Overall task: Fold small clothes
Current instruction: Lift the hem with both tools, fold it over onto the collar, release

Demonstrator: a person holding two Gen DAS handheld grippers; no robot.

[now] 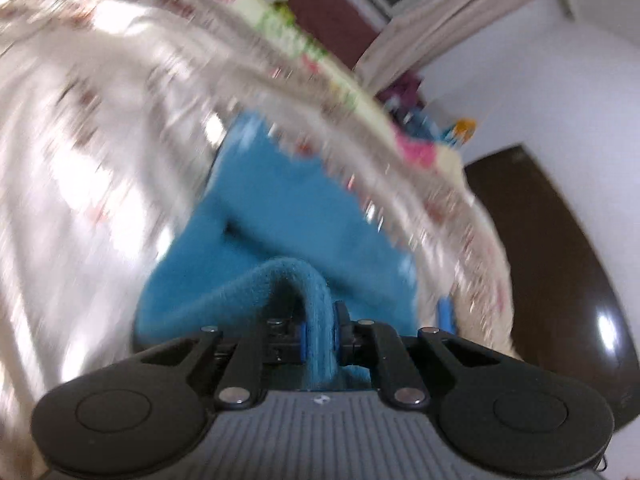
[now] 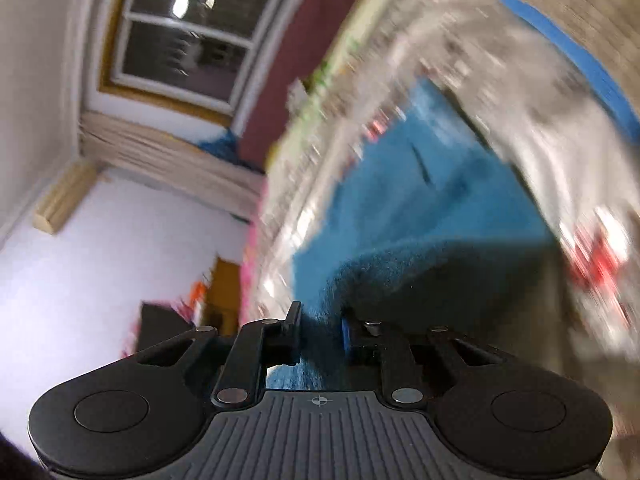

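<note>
A small blue fleecy garment (image 1: 280,208) lies on a pale patterned bedspread (image 1: 80,160), blurred by motion. My left gripper (image 1: 319,330) is shut on a folded hem of this blue garment, which rises as a ridge between the blue pads. In the right wrist view the same blue garment (image 2: 420,200) stretches away from my right gripper (image 2: 320,330), which is shut on a bunched edge of the cloth. Both views are tilted, and the cloth lifts off the bed near each grip.
The bedspread (image 2: 520,128) ends at a bed edge with a floral border (image 1: 288,28). Beyond it are a white wall (image 2: 100,260), a window (image 2: 188,32) with beige curtains (image 2: 160,152), a maroon wall (image 1: 320,8) and dark glossy floor (image 1: 560,260). Small colourful items (image 1: 456,130) lie by the far wall.
</note>
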